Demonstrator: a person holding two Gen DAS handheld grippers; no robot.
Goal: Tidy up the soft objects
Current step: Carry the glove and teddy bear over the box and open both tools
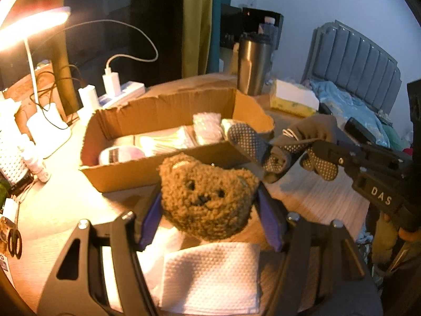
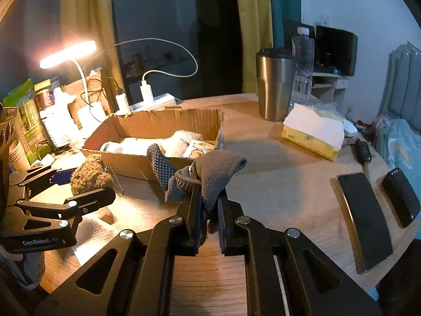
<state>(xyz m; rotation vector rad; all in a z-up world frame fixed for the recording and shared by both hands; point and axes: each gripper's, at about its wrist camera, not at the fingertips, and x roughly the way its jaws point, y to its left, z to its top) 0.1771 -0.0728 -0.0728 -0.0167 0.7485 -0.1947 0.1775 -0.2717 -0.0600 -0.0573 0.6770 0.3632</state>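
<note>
A brown plush bear head [image 1: 208,197] hangs just above the table, and my left gripper [image 1: 209,208] is shut on it, a purple pad against each side. It shows from the side in the right wrist view as a fuzzy lump [image 2: 88,175] with a bead chain dangling. My right gripper [image 2: 209,197] is shut on a grey glove [image 2: 210,173] with dotted grip fingers, lifted off the wood. That glove [image 1: 265,147] and the right gripper [image 1: 322,146] sit to the bear's right. An open cardboard box [image 1: 158,105] holding white soft items stands just behind both.
White paper towels [image 1: 210,273] lie under the left gripper. A steel tumbler [image 2: 275,84], a yellow tissue box [image 2: 313,137] and two phones [image 2: 364,218] occupy the right side. A lit desk lamp [image 2: 68,54], power strip, cables and scissors [image 1: 14,239] crowd the left.
</note>
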